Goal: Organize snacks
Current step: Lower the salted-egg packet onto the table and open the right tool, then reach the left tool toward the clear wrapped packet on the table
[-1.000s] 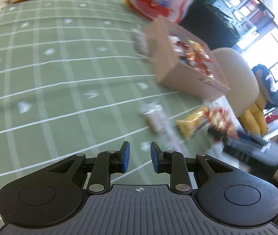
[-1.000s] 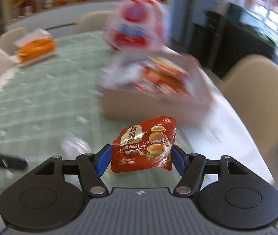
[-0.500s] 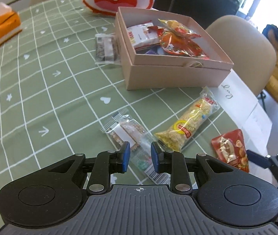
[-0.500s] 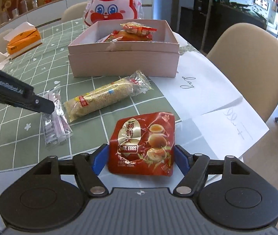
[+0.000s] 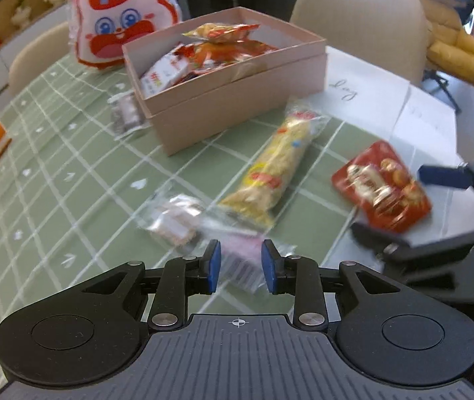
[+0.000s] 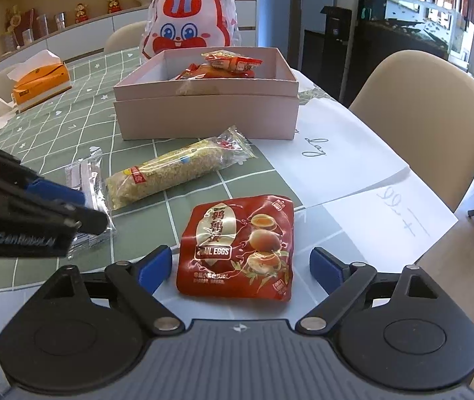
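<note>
A pink cardboard box (image 6: 203, 113) (image 5: 237, 100) holds several snack packs. A red quail-egg pouch (image 6: 240, 250) (image 5: 382, 186) lies flat on the table between the fingers of my open right gripper (image 6: 240, 266), not touched by them. A long yellow rice-cracker pack (image 6: 177, 170) (image 5: 277, 170) lies in front of the box. A clear wrapped snack (image 5: 177, 220) (image 6: 85, 180) lies left of it. My left gripper (image 5: 240, 266) is open over the end of a clear pink-tinted wrapper (image 5: 240, 256), holding nothing.
A rabbit-face bag (image 6: 187, 26) stands behind the box. An orange tissue box (image 6: 40, 81) is at the far left. White paper sheets (image 6: 353, 180) lie at the table's right edge, beside a beige chair (image 6: 420, 116). Another small clear pack (image 5: 125, 113) lies left of the box.
My right gripper opened and released the quail-egg pouch onto the table. My left gripper moved closer to the snacks and its fingers opened wider.
</note>
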`<state>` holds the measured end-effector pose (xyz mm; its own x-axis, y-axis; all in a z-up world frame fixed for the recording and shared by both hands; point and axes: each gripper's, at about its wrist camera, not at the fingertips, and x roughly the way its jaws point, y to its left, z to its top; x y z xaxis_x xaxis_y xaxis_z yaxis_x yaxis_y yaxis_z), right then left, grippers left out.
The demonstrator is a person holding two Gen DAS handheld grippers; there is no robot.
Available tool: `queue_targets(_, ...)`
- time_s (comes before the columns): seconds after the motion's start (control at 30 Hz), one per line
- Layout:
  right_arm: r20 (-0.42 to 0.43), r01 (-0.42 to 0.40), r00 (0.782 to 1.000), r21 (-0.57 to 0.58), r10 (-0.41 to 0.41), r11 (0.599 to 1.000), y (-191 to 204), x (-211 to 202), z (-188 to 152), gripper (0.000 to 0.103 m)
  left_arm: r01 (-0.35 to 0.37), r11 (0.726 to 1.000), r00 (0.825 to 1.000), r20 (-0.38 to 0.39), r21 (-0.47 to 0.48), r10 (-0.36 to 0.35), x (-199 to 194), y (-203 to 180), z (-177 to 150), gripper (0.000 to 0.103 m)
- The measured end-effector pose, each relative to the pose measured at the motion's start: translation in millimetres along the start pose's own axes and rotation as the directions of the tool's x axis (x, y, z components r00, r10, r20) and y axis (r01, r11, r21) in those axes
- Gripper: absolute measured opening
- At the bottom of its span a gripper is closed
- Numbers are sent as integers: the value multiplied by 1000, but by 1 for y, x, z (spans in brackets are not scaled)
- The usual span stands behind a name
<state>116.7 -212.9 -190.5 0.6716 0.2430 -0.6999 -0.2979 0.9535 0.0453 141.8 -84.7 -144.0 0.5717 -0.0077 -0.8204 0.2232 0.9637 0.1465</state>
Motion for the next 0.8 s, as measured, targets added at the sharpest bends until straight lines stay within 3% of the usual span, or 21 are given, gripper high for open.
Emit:
queue_targets(0.1,9,1,1000,1,-1,1000,0,0,-2,93,-53,998,999,-16,-38,52,-2,20,-9,33)
queue_targets(0.2,17,0,1000,0,0,1000,0,-1,-4,94,-35,988,999,-43,-148,29,-1,43,-10,32)
queue_targets(0.3,24,1,1000,1,-1,1000,0,-2,-6,96,41,947,999,-7,-320,-46,0,61,-1,32)
queue_targets(0.4,14,4,1000,1,-4,1000,0,-2,-5,96,48,918,998,55,-394,-28,4,65,13,32)
queue_targets(0.6,-2,-10,1000,-9,10,1000,-2,0,-3,99,-18,967,998,58,-253,34,28,46,41,32)
queue_targets(0.7,-2,-9,1000,-7,9,1000,-3,0,-3,100,-69,990,996,44,-120,74,29,30,33,32)
queue_targets(0.8,1,-4,1000,-2,4,1000,-3,1,-4,101,-71,996,997,39,-55,73,22,27,20,33)
